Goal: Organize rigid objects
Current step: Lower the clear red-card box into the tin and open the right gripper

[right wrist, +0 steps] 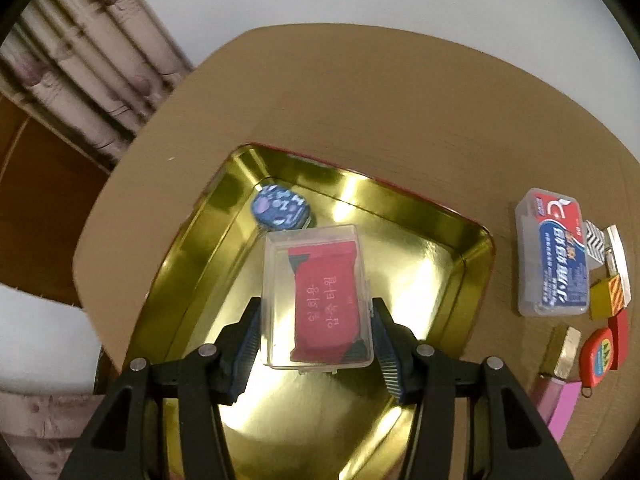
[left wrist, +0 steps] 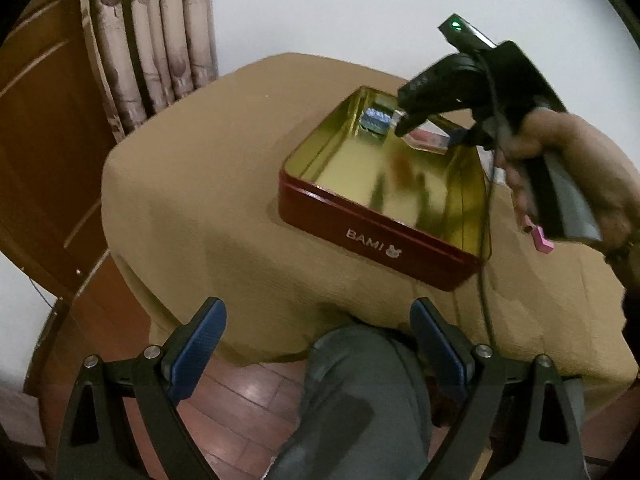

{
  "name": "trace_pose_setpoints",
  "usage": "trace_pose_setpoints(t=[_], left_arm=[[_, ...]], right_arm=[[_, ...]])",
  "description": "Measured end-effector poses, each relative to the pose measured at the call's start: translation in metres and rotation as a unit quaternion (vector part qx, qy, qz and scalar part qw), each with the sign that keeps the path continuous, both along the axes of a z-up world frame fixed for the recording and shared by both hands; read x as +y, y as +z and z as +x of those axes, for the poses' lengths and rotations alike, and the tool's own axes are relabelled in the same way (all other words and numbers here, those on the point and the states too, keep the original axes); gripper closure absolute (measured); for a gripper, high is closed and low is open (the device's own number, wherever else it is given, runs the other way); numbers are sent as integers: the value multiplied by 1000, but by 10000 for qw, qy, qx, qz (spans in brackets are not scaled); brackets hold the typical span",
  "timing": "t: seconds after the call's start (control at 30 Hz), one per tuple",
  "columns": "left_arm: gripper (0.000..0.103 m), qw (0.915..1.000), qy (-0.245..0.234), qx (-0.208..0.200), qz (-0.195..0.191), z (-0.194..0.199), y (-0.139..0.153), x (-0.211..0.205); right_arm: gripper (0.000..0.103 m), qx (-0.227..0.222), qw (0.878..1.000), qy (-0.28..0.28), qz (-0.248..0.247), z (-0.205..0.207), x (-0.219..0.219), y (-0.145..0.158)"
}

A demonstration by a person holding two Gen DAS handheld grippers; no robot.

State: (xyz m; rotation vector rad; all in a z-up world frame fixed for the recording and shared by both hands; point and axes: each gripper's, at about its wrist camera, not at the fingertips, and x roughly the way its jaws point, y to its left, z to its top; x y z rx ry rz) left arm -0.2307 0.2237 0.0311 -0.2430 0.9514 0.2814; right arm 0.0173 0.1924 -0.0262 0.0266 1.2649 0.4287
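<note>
Right gripper (right wrist: 316, 334): clamped on the long sides of the clear plastic case (right wrist: 318, 298), centre frame, so the case stays level for setting down.
Left gripper (left wrist: 318, 344): spread wide, holding nothing, low in its frame, off the table edge and out of the way.
Tin (right wrist: 472, 256): gold-lined, directly under the case; a blue round box (right wrist: 280, 210) sits in its far corner.
Waiting, right edge: floss box (right wrist: 552, 252), tape measure (right wrist: 600, 356).
Judgement: placing is under way.

Dim, warm indoor light; strong glare flares off the tin's gold lining (right wrist: 352, 432); fisheye bends the table's edges (right wrist: 420, 92); motion blur smears the right hand-held gripper (left wrist: 434, 128)
</note>
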Motion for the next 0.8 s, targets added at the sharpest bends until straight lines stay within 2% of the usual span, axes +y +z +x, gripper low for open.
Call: trace_pose_setpoints(t=[0.13,0.2,0.3,0.4,0.43,0.57,0.63,0.7,0.8], left_arm=[[12,10000,-57,44,-55,0,-2,0],[12,10000,-50,40,-30,0,-2,0],[12,10000,-35,77,9,1,-5,-7],[12,9999,-32,138,52,3,-7,-9],[12,9999,4,144,68,5,-7,-12],[12,9998,10,103,193,4,-7,-19],[12,9994,-25,55,329,3,-6,-25],[12,9989,-79,17,457,2,-5,-33],[12,9978,-241,-49,623,1,-3,-44]], right_arm=[[49,57,9998,-197,31,11,7,-10],[49,-59,9996,-268,-116,17,13,-15],[48,-63,9996,-230,-123,28,33,-20],[48,-450,9976,-157,-508,19,42,-12],[48,-557,9972,-134,-477,17,40,-9],[48,-936,9943,-237,464,-1,6,21],[48,-1187,9862,-313,1113,-18,-26,37],[47,-1465,9770,-479,1477,-37,-65,46],[47,-1804,9710,-773,1369,-64,-122,44]])
